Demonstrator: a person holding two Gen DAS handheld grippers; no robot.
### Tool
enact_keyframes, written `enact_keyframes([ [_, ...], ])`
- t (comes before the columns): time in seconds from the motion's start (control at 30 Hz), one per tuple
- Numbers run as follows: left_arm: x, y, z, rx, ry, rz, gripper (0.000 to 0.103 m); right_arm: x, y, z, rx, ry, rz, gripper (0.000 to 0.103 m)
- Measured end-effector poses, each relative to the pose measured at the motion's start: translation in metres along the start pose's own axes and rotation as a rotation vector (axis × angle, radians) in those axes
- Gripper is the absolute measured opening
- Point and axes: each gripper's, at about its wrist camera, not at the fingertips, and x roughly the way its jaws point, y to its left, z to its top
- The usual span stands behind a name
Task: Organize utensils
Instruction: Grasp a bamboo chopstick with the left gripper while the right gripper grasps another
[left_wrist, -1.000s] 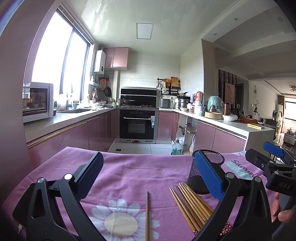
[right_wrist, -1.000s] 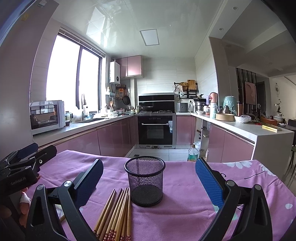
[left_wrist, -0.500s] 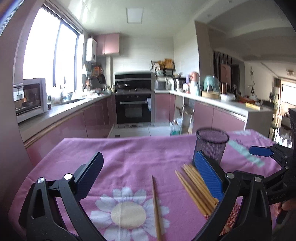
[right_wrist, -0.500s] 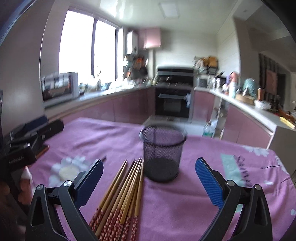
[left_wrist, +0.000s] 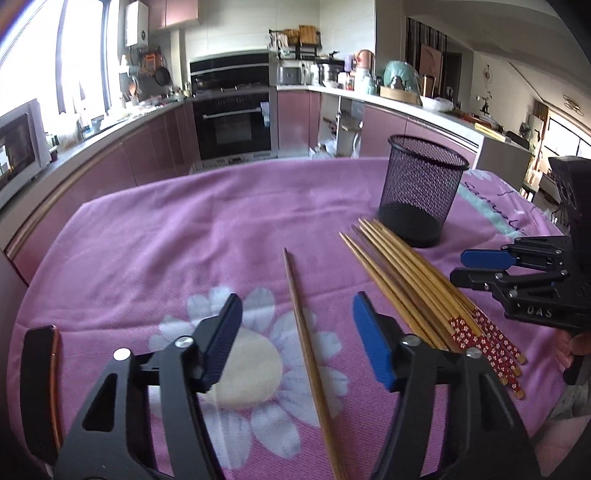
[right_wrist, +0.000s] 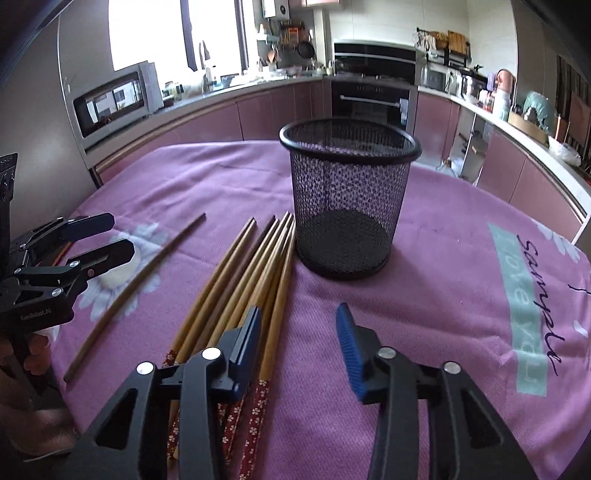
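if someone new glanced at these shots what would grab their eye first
Probably the black mesh cup, standing upright and empty on the pink flowered tablecloth. Next, the bundle of chopsticks with red patterned ends lying just left of it, and the single chopstick lying apart, between the fingers of the open left gripper. The right gripper hangs open over the bundle's edge.

the left gripper (left_wrist: 297, 325) hangs over the tablecloth (left_wrist: 184, 229), its parted fingers either side of the single chopstick (left_wrist: 306, 343), which runs forward between them. right of its right finger lies the bundle of chopsticks (left_wrist: 417, 288), with the mesh cup (left_wrist: 423, 188) beyond their far tips. the right gripper (right_wrist: 298, 339) has the bundle under its left finger and the cup ahead.
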Motion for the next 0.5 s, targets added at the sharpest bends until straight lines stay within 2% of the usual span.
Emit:
enact_keyframes([
  [0.03, 0.005, 0.000, 0.000, 0.002, 0.016, -0.007, 0.055, 0.004, -0.001, 0.000, 0.006, 0.018, 0.004, 0.027],
  [0.27, 0.019, -0.005, 0.000, 0.007, 0.081, -0.048, 0.047, 0.011, -0.001, 0.009, 0.005, 0.050, 0.039, 0.025],
  [0.5, 0.031, -0.001, 0.001, -0.017, 0.141, -0.091, 0.033, 0.022, 0.007, 0.013, -0.025, 0.080, 0.016, 0.022],
])
